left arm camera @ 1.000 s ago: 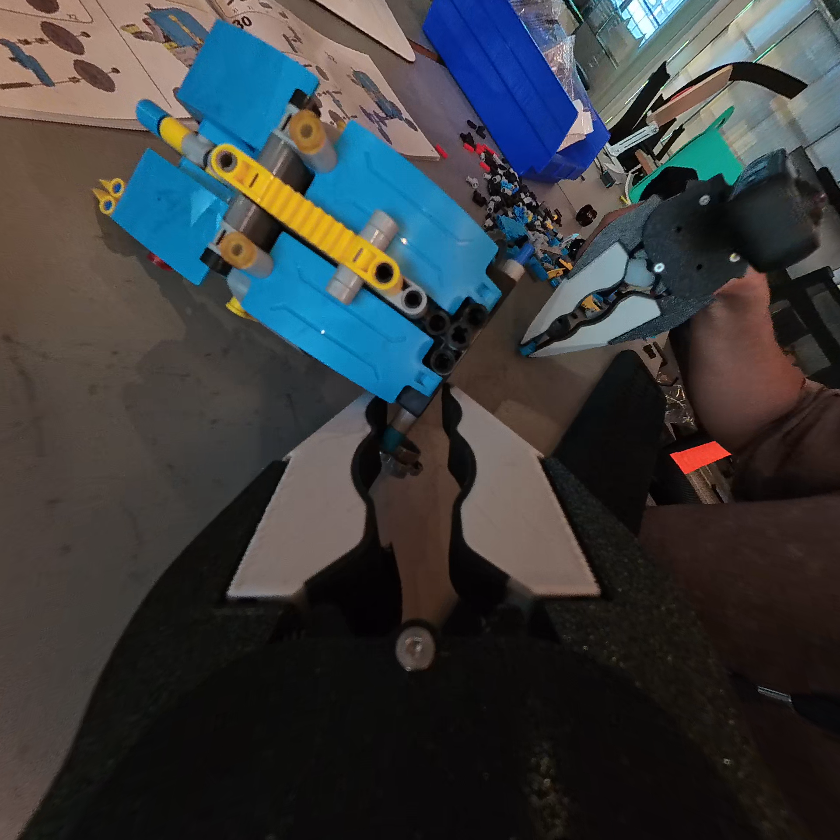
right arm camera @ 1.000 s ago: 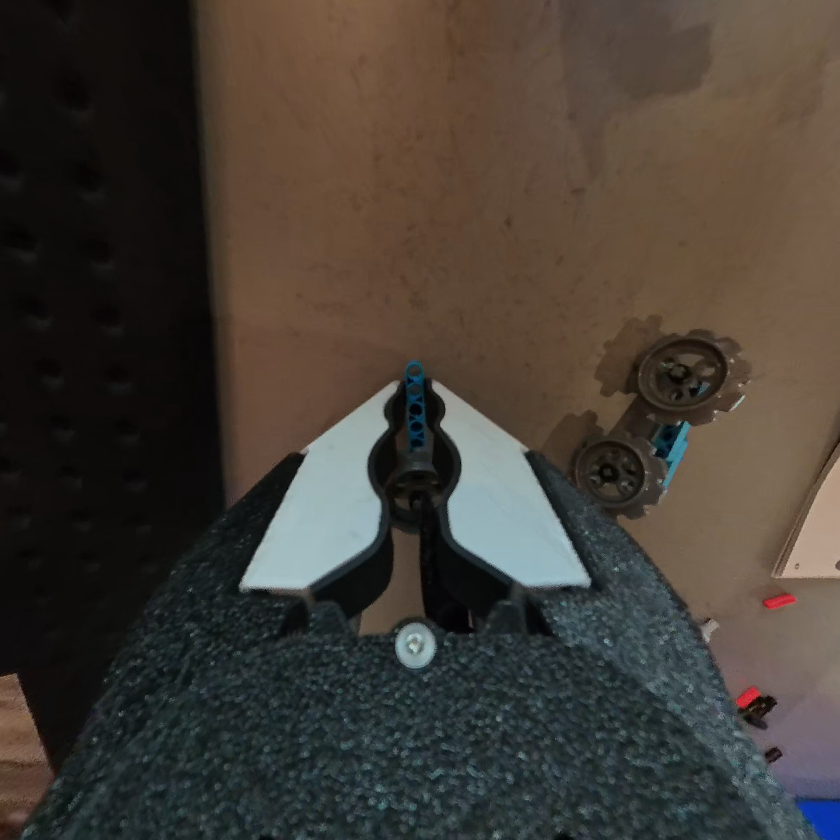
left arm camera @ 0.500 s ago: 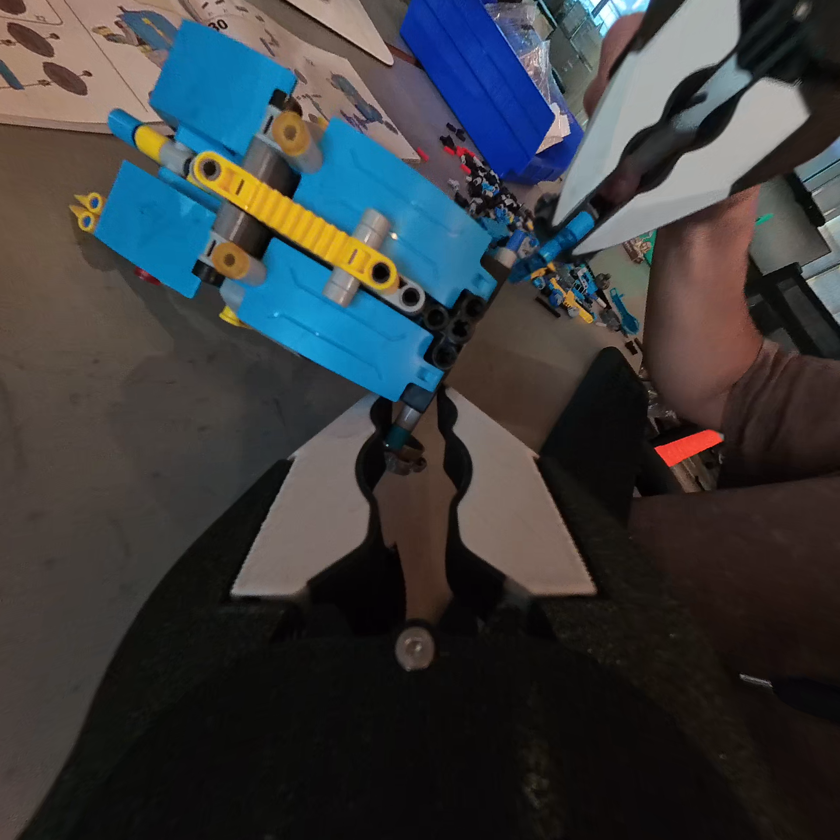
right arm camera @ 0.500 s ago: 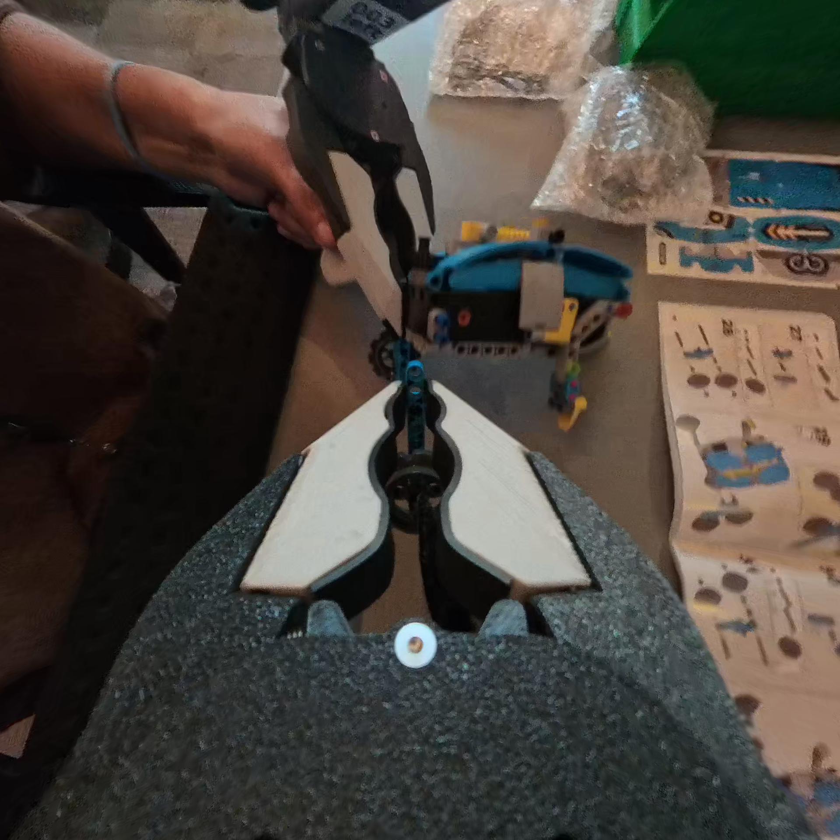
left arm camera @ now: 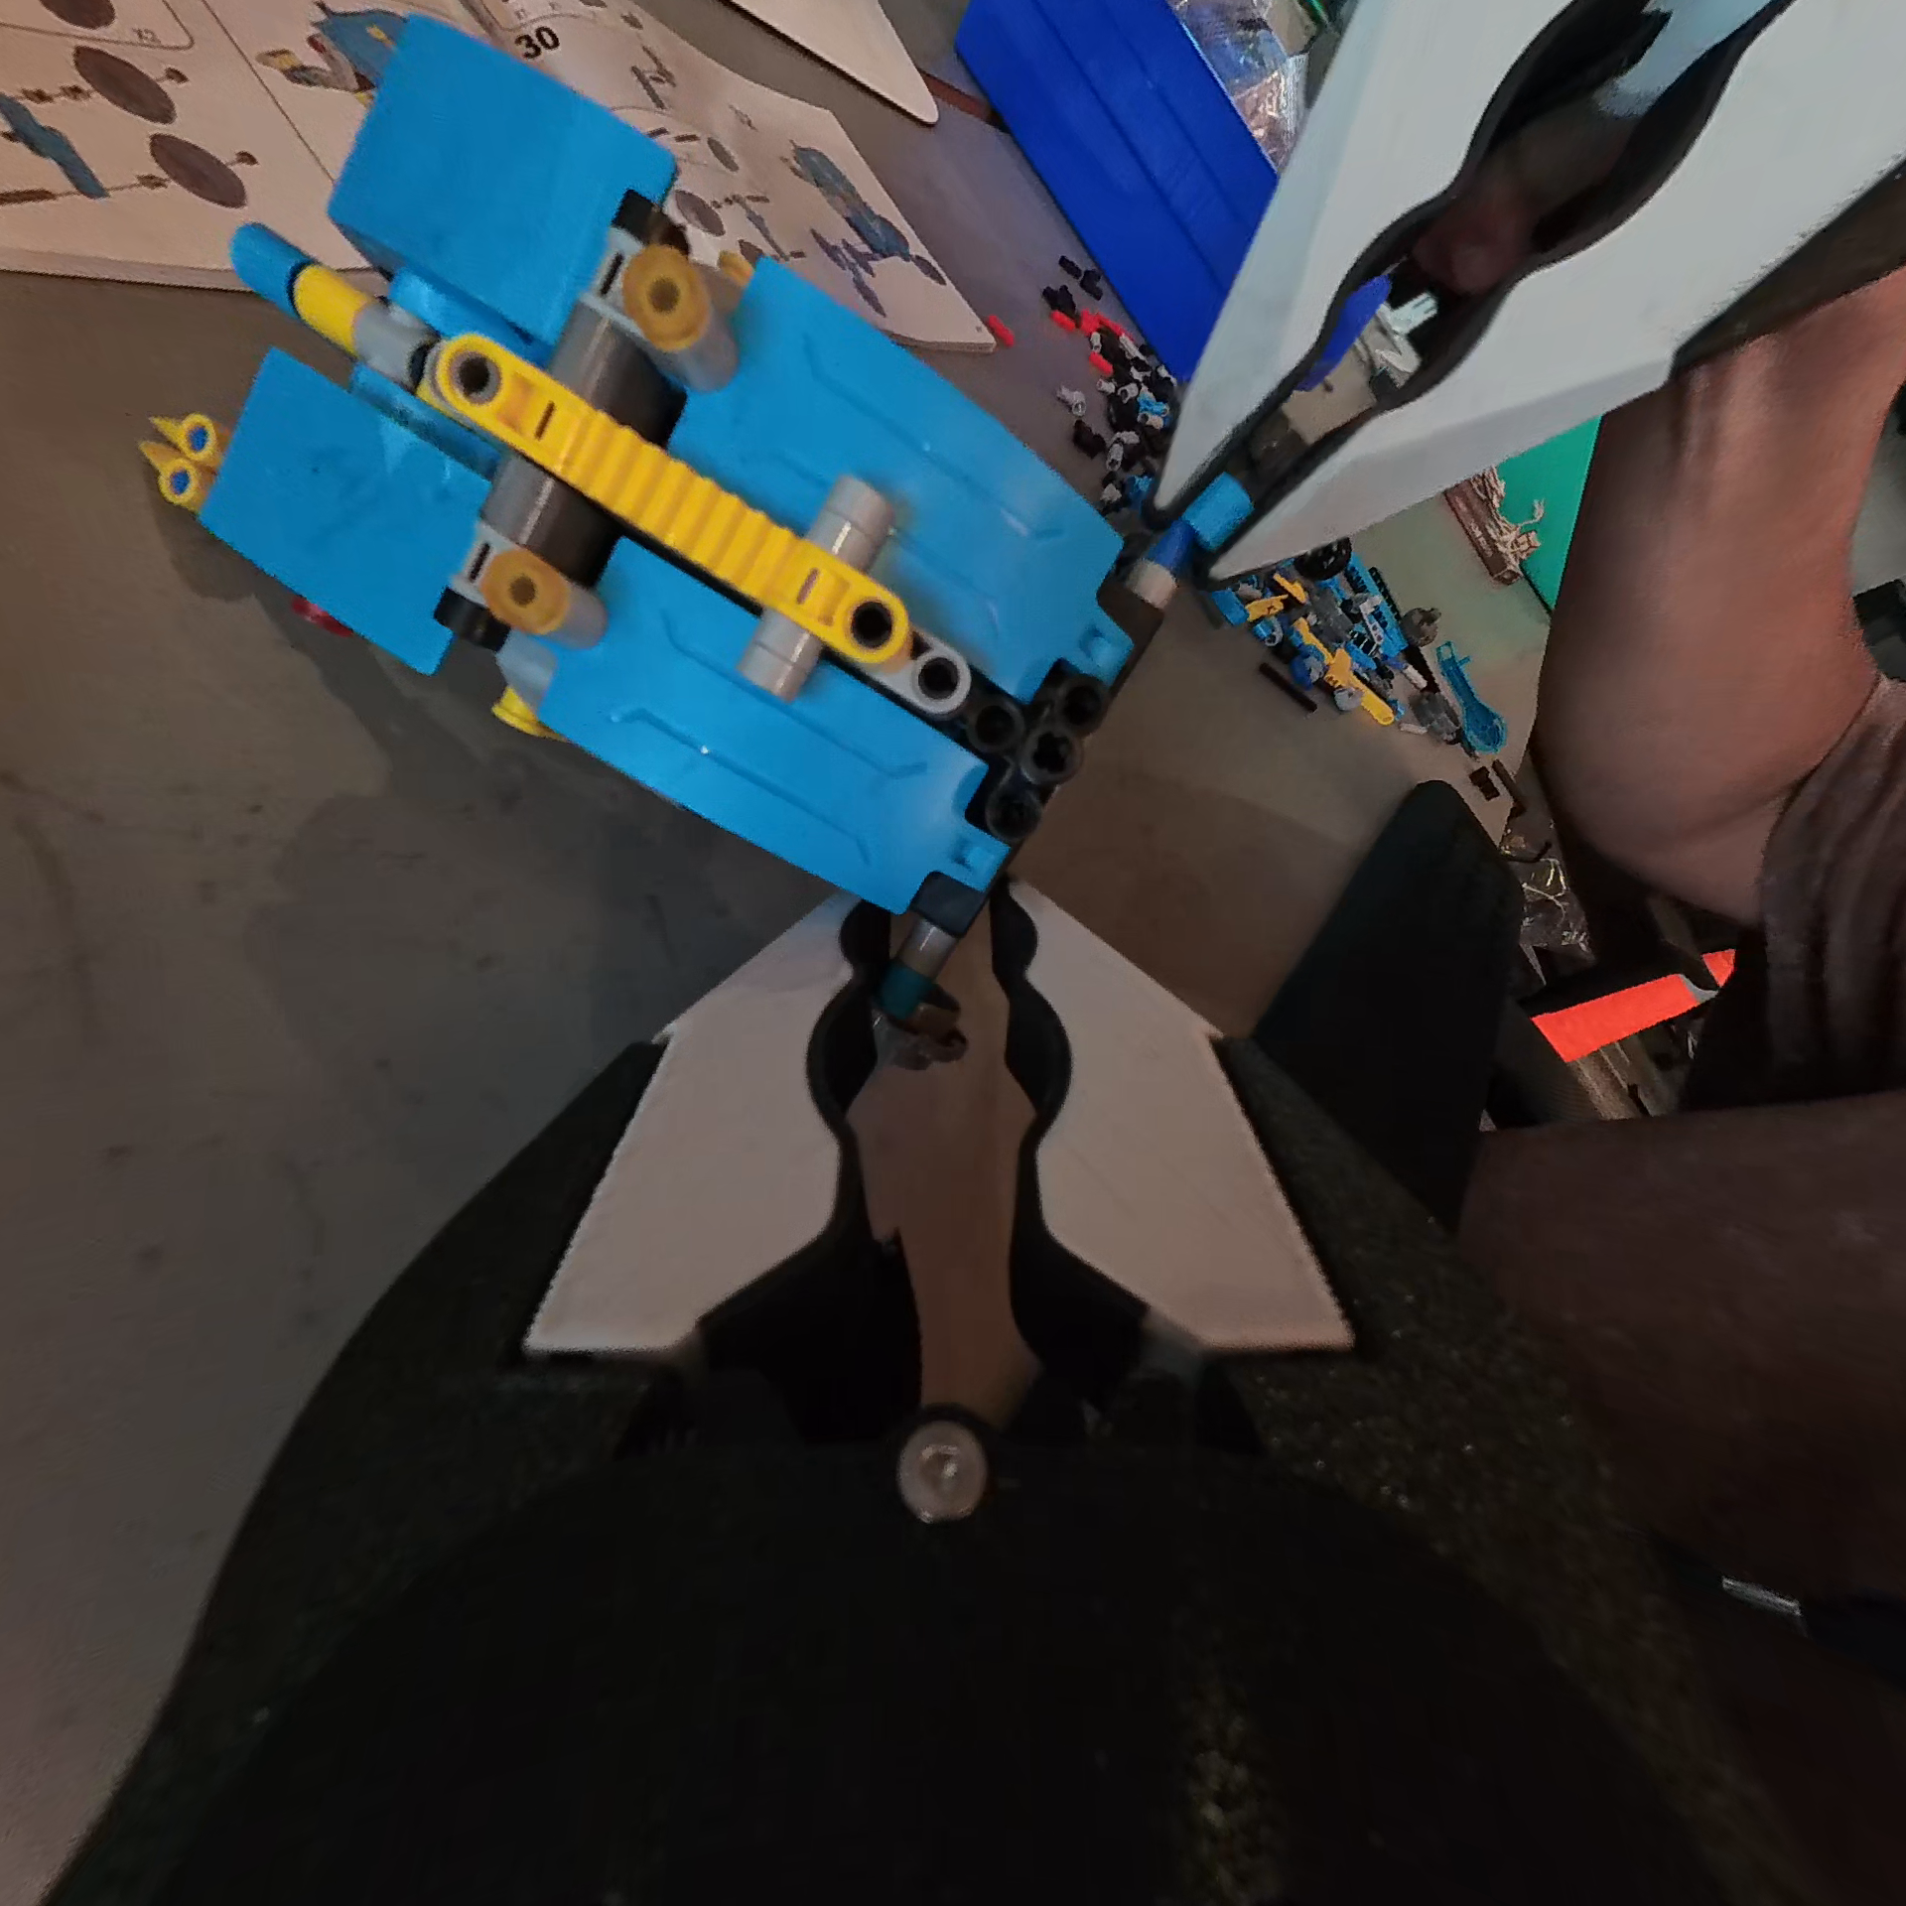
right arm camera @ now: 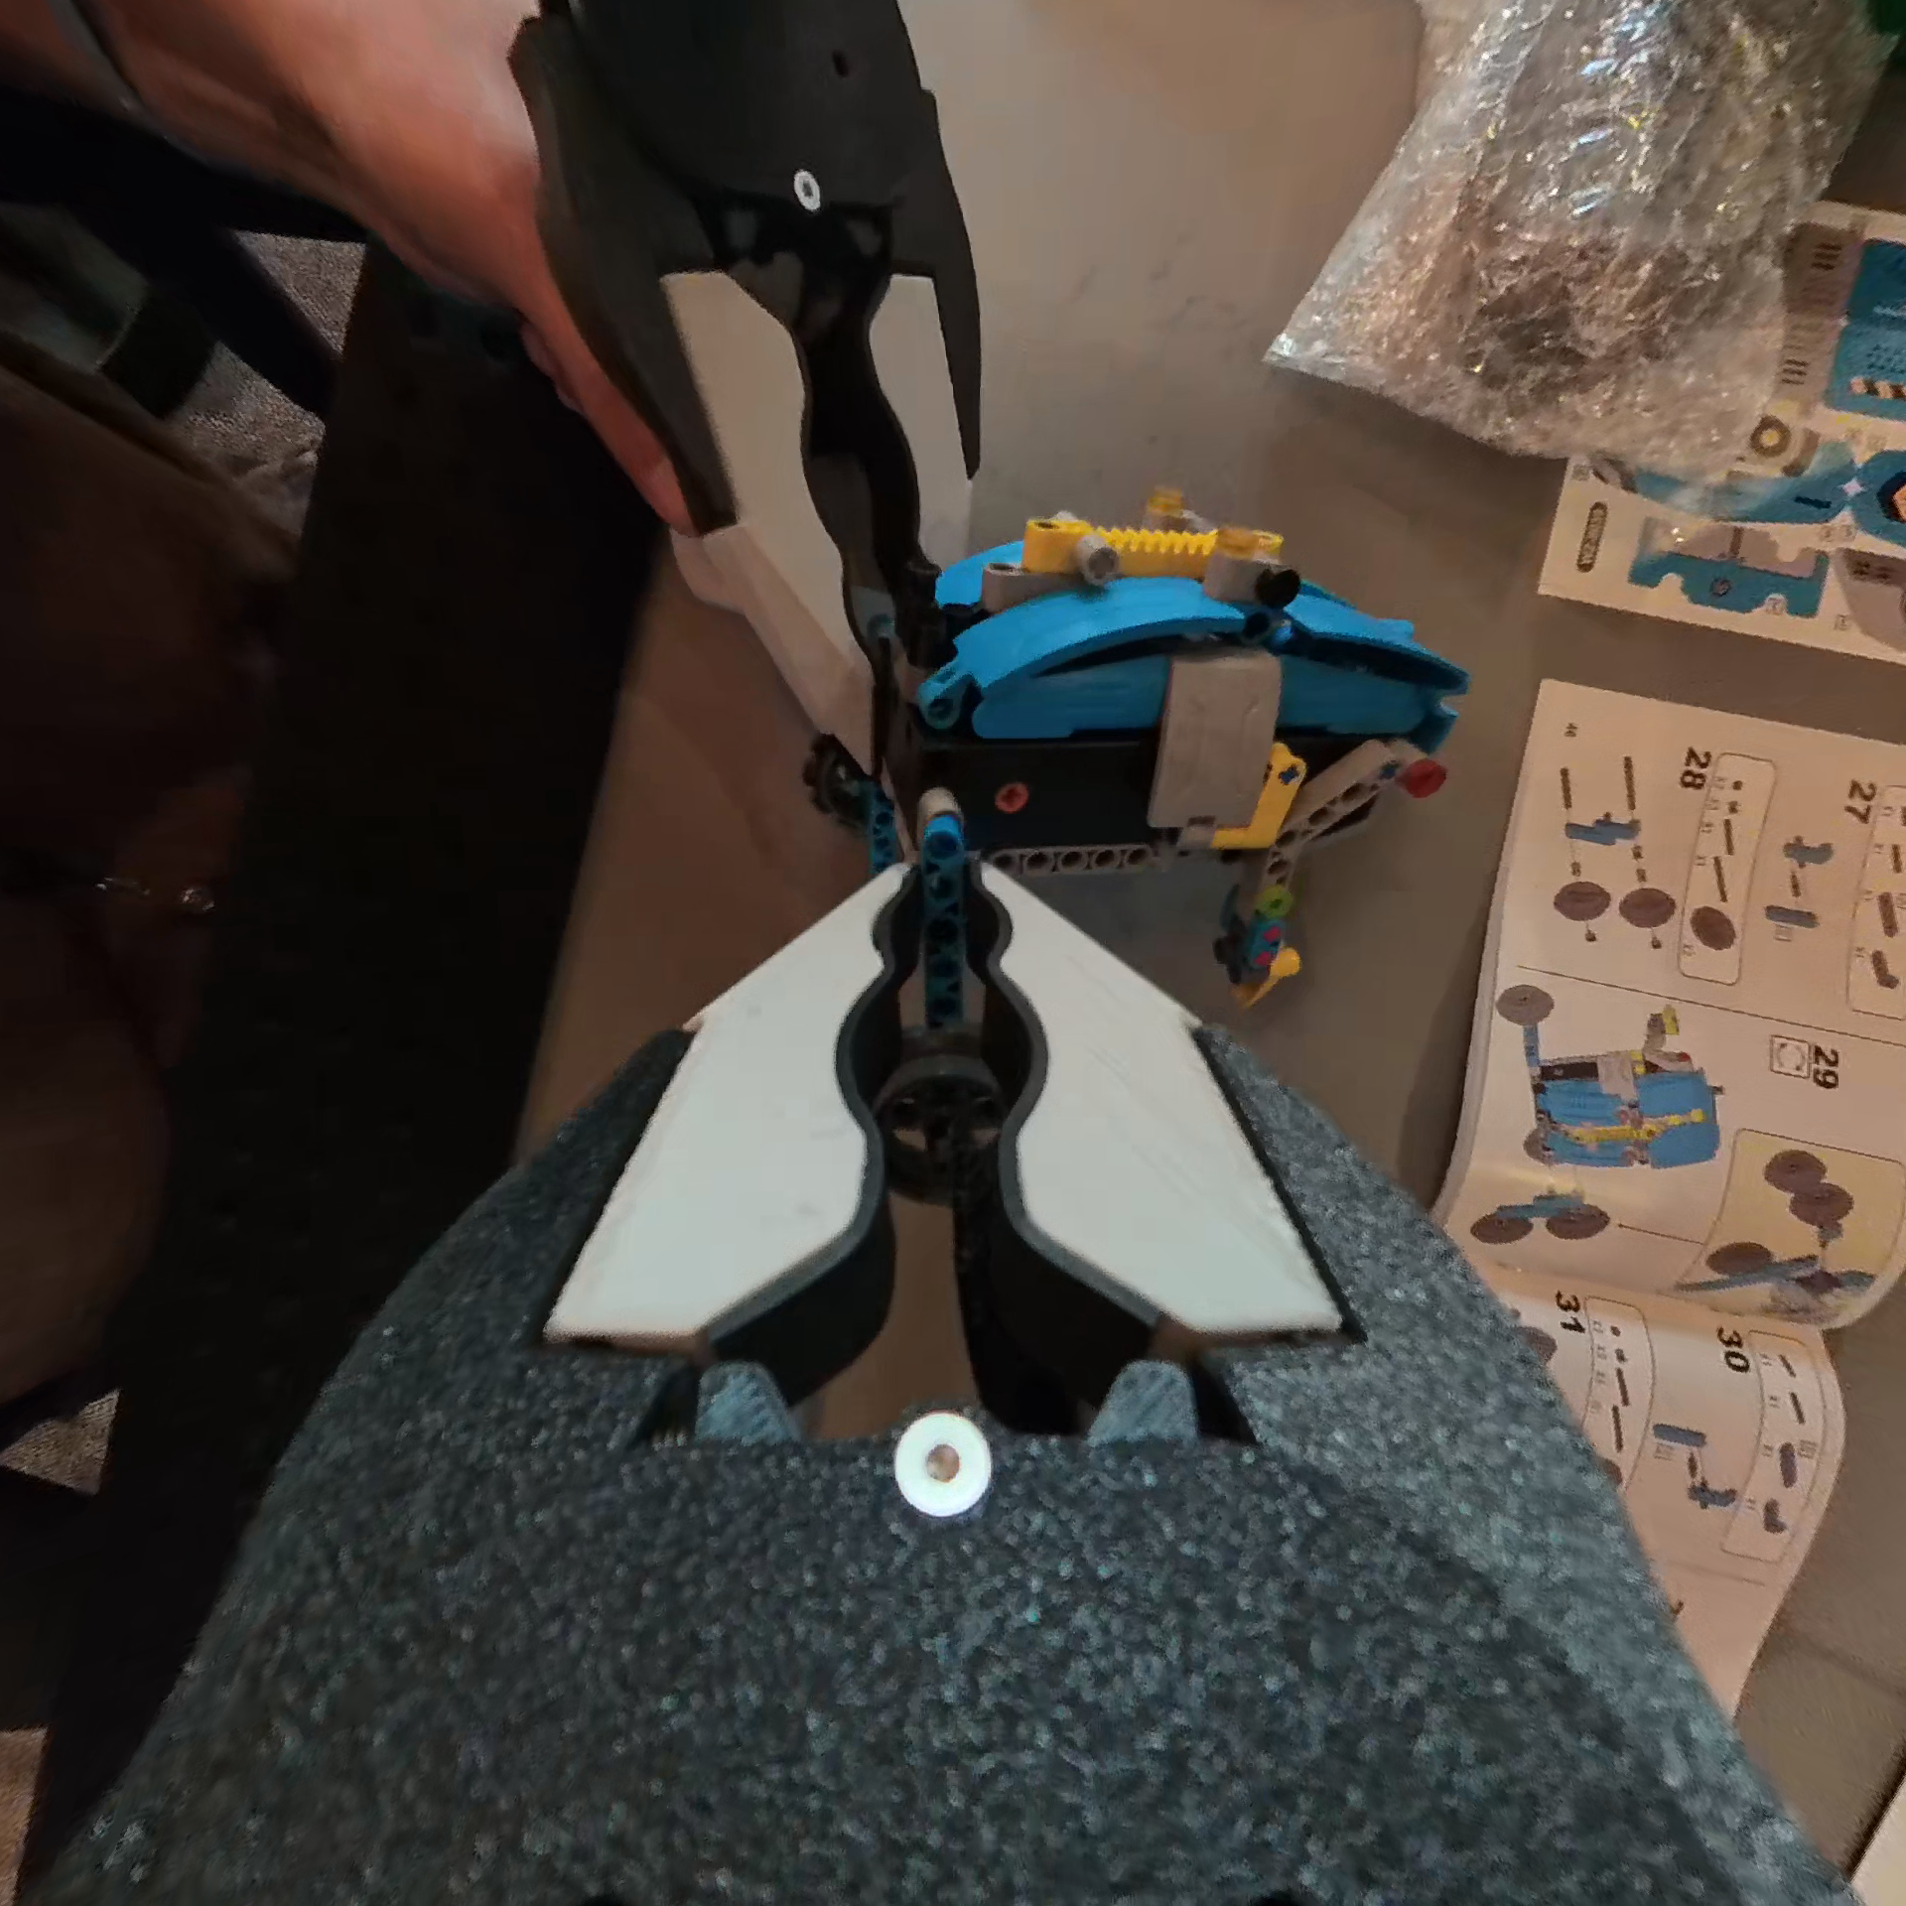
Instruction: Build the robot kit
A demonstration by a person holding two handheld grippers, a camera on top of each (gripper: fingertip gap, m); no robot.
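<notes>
My left gripper is shut on a blue-and-grey pin at the rear corner of a blue brick model with a yellow toothed bar on top, and holds it over the table. My right gripper is shut on a thin blue beam with a dark wheel sitting between its fingers. The beam's tip is at a grey pin on the model's near corner. The right gripper also shows in the left wrist view. The left gripper also shows in the right wrist view.
Instruction sheets lie to the right of the model and behind it. A blue bin and a pile of loose pieces are farther off. A clear plastic bag lies at the back. A black perforated panel stands at the table edge. One gripper's finger ends stand about 7 centimeters off the other's.
My right gripper has swung from the bare table near a two-wheel part over to the model, bringing the beam's tip to its corner pin. The left gripper has barely moved.
</notes>
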